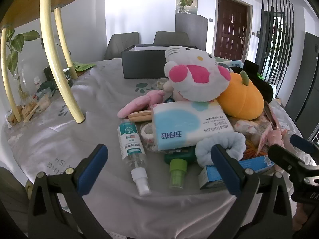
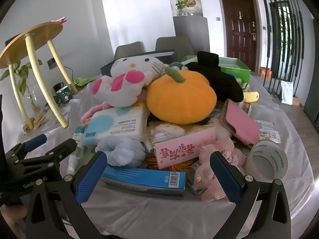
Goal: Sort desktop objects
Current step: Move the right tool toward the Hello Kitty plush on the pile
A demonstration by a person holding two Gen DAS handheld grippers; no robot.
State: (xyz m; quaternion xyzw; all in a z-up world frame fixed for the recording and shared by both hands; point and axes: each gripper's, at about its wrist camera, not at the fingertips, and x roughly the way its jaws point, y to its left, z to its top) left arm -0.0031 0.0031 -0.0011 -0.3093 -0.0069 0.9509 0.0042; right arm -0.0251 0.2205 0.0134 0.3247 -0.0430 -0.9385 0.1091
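Ahead of you the worktop (image 1: 103,103) lies under a pale grey cloth printed with paw marks, and two grey chairs (image 1: 122,43) stand at its far edge. Behind them the white wall (image 1: 139,10) is bright with daylight. To the right you see a dark brown panelled door (image 1: 231,27), and beside it a grey cabinet (image 1: 191,29) with a framed picture (image 1: 186,2) above it. Black vertical slats (image 1: 277,29) rise at the far right. On your left a small round wooden stool (image 2: 31,37) with pale yellow legs stands on the worktop, a leafy plant (image 1: 14,45) behind it.
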